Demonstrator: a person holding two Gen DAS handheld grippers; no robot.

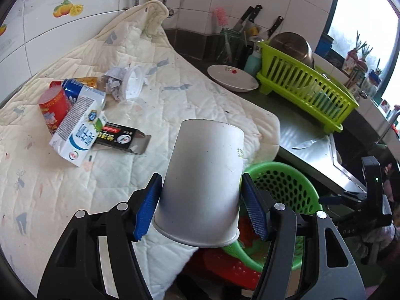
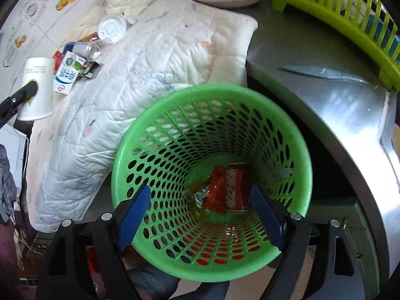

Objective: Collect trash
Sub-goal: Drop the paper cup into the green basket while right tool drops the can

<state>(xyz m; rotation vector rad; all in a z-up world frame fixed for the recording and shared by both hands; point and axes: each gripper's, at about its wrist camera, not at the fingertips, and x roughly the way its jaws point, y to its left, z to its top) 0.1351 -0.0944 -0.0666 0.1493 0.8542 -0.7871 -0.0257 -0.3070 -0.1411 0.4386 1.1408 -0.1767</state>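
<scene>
My left gripper (image 1: 201,178) is shut on a white paper cup (image 1: 205,172), held upside down over the quilt's edge; the same cup (image 2: 37,87) shows at the far left of the right wrist view. My right gripper (image 2: 200,190) stands open above the green mesh basket (image 2: 297,150), with nothing between its pads. In the basket lie a red can (image 2: 236,187), a red wrapper (image 2: 215,190) and a yellow wrapper (image 2: 197,207). On the quilt (image 1: 175,100) remain a red can (image 1: 53,107), a blue can (image 1: 72,87), a milk carton (image 1: 80,130), a black box (image 1: 122,137) and a plastic lid (image 1: 132,82).
A lime dish rack (image 1: 307,87) with a steel pot stands on the steel counter at the right. A white plate (image 1: 232,77) lies beside it and a knife (image 1: 310,142) on the draining board. The basket sits below the counter edge, against the hanging quilt.
</scene>
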